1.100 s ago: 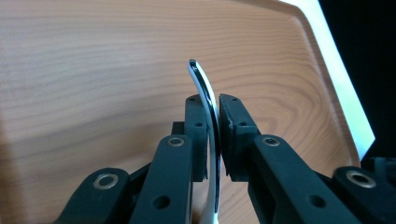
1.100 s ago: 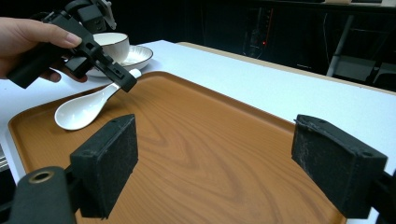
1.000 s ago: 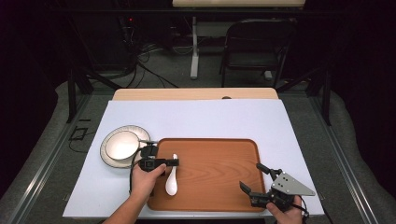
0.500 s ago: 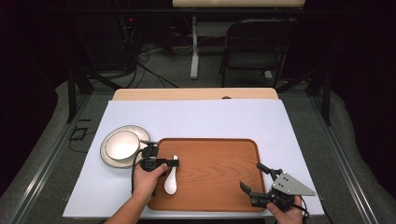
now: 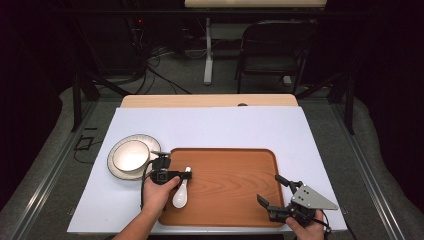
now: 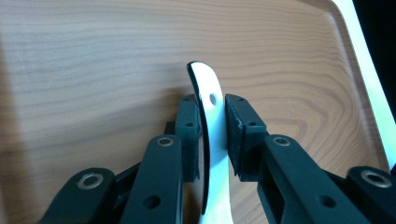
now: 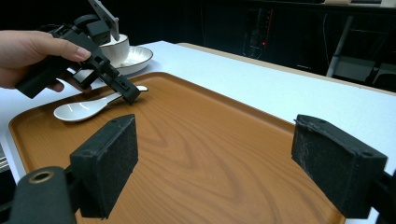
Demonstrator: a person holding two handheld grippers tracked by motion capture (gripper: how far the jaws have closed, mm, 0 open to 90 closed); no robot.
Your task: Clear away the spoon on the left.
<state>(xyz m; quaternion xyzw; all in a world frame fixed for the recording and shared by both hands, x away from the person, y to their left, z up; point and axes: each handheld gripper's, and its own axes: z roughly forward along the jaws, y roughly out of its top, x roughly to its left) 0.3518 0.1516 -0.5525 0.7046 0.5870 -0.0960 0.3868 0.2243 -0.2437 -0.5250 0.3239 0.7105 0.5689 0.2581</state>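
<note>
On brown wooden tray: white ceramic spoon.
Left gripper clamps spoon handle; right gripper wide apart, holding nothing, over tray.

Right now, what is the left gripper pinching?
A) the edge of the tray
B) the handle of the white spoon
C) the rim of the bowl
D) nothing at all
B: in the left gripper view the left gripper has its jaws pressed on both sides of the white spoon handle, above the wooden tray.
</note>
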